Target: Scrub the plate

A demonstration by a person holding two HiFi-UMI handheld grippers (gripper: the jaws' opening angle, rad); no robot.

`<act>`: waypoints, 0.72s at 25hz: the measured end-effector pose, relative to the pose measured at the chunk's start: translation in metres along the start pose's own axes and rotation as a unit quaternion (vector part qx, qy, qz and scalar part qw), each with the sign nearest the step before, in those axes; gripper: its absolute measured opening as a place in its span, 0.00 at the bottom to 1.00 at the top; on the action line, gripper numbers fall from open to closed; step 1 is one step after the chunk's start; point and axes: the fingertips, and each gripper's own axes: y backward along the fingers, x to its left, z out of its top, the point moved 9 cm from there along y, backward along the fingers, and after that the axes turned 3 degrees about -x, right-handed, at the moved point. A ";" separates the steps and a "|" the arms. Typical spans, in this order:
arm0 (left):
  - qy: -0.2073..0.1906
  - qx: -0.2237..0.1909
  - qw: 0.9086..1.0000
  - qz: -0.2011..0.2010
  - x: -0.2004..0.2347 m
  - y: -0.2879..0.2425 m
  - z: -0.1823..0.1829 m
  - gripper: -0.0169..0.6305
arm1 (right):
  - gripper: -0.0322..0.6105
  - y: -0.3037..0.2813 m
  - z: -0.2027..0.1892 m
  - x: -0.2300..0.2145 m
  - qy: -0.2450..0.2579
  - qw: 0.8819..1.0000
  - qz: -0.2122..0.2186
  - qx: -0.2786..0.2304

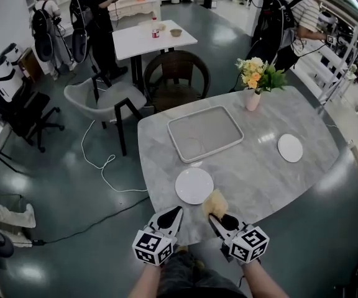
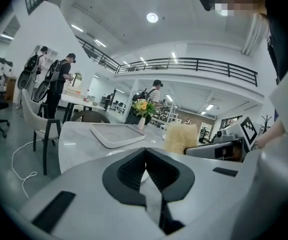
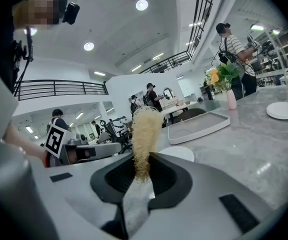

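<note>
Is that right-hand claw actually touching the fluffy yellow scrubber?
Touching. The right gripper view shows the right gripper with both jaws closed against the lower end of the scrubber, with no gap on either side.

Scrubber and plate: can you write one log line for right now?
left gripper: shut, empty | right gripper: shut on scrubber | near plate: on table | scrubber: by near plate's right edge
</note>
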 end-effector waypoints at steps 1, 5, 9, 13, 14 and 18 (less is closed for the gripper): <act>0.000 0.002 1.000 -0.002 0.004 -0.003 0.001 0.04 | 0.17 -0.005 0.001 -0.001 0.004 1.000 0.000 0.005; -0.005 0.016 1.000 -0.007 0.020 -0.013 0.004 0.04 | 0.17 -0.022 0.004 -0.004 0.030 0.999 -0.008 0.029; 0.001 0.031 1.000 0.001 0.035 -0.019 0.001 0.04 | 0.17 -0.036 0.006 -0.008 0.046 0.998 -0.018 0.047; 0.003 0.045 0.999 0.001 0.050 -0.025 -0.003 0.04 | 0.17 -0.047 0.006 -0.011 0.059 0.996 -0.033 0.061; 0.003 0.049 0.999 -0.001 0.053 -0.027 -0.004 0.04 | 0.17 -0.049 0.006 -0.012 0.064 0.995 -0.037 0.065; -0.001 0.066 0.998 -0.011 0.060 -0.035 -0.009 0.04 | 0.17 -0.057 0.006 -0.015 0.101 0.989 -0.049 0.091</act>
